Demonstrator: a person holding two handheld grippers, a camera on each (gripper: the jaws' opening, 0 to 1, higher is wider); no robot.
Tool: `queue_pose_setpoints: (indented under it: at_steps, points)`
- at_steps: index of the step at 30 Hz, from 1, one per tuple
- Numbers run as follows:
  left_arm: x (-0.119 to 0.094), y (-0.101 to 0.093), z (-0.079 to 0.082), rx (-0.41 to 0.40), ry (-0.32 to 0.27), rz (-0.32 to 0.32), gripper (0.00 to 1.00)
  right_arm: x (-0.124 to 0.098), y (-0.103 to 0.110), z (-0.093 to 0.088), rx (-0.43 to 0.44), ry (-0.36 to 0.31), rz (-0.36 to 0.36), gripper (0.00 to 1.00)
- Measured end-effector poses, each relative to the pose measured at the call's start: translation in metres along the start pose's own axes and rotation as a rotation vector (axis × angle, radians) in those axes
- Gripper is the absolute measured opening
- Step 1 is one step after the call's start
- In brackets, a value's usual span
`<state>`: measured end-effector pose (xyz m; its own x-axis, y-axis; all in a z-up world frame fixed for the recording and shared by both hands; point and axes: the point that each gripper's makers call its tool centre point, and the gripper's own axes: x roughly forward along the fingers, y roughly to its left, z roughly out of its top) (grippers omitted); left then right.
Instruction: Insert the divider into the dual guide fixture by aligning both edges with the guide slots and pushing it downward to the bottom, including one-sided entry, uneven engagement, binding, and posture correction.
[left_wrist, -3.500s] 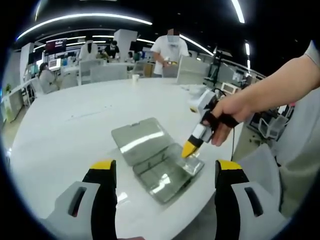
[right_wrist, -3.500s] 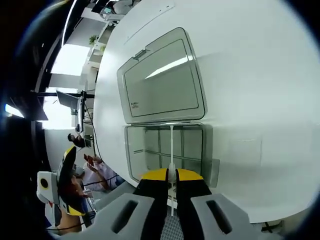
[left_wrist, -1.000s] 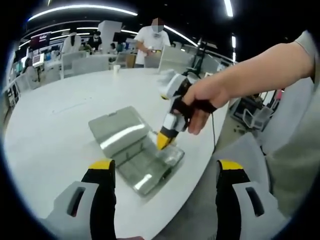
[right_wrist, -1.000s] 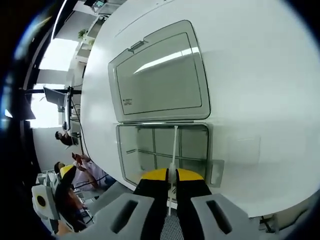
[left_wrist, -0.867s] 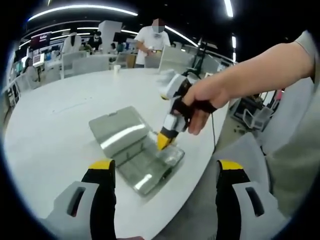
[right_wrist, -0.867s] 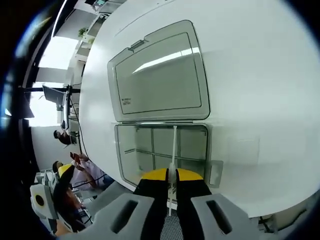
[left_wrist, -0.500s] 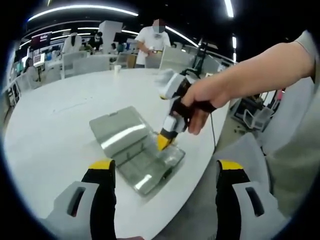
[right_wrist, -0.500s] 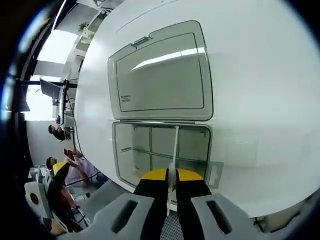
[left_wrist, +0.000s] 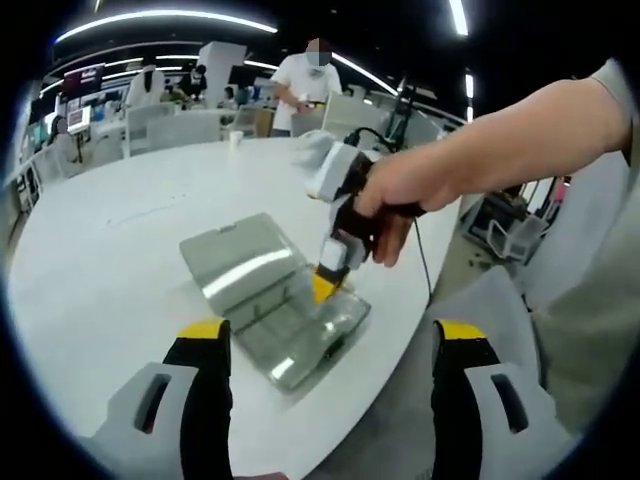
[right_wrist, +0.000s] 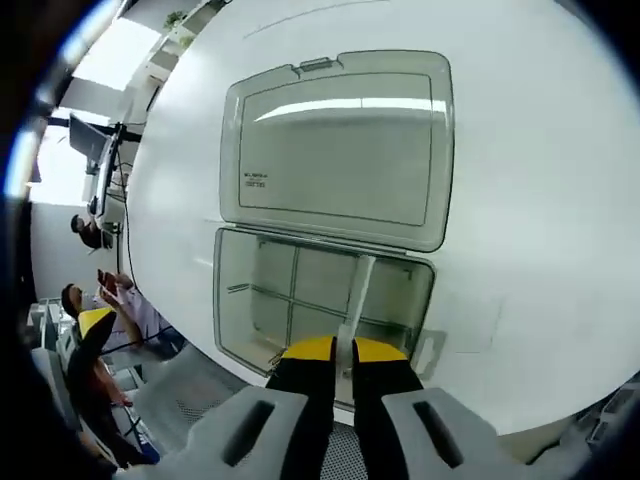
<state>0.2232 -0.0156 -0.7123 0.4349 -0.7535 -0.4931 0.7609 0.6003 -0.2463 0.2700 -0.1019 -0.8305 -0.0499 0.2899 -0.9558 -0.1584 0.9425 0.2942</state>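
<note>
Right gripper view: the right gripper (right_wrist: 337, 349), its yellow-tipped jaws pressed together on the lower end of the divider (right_wrist: 354, 300), a thin pale strip that runs away from the jaws across the open tray of the dual guide fixture (right_wrist: 300, 300); the strip sits slightly tilted between the tray's near and far walls, and how deep it sits in the slots cannot be told; beyond the tray, the hinged clear lid (right_wrist: 340, 150) lies flat open on the white table (right_wrist: 530, 200); at the left edge, the left gripper's yellow tip (right_wrist: 95, 320) shows faintly.

Left gripper view: the left gripper (left_wrist: 325, 345) hangs over the near table edge, its jaws spread wide apart with nothing between them; farther on, the fixture (left_wrist: 290, 320) lies near the table's edge (left_wrist: 100, 300); a hand (left_wrist: 390, 200) holds the right gripper (left_wrist: 325, 285) nose-down into the tray; in the background, a person in a white shirt (left_wrist: 310, 85) stands behind the table.
</note>
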Motion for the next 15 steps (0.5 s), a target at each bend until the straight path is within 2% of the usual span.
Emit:
queue_pose_setpoints:
  at_steps: [4, 6, 15]
  points:
    - [-0.0007, -0.0006, 0.0002, -0.001, -0.001, 0.001, 0.81, 0.0007, -0.0009, 0.0004, -0.088, 0.014, -0.034, 0.0]
    - [-0.0008, -0.0005, 0.0003, -0.001, 0.0, 0.001, 0.81, -0.001, 0.0013, 0.0005, -0.103, 0.019, -0.039, 0.0]
    - [0.0, -0.0002, 0.0005, -0.001, 0.0, 0.003, 0.8, -0.0028, -0.0009, 0.0029, -0.106, 0.032, -0.033, 0.0]
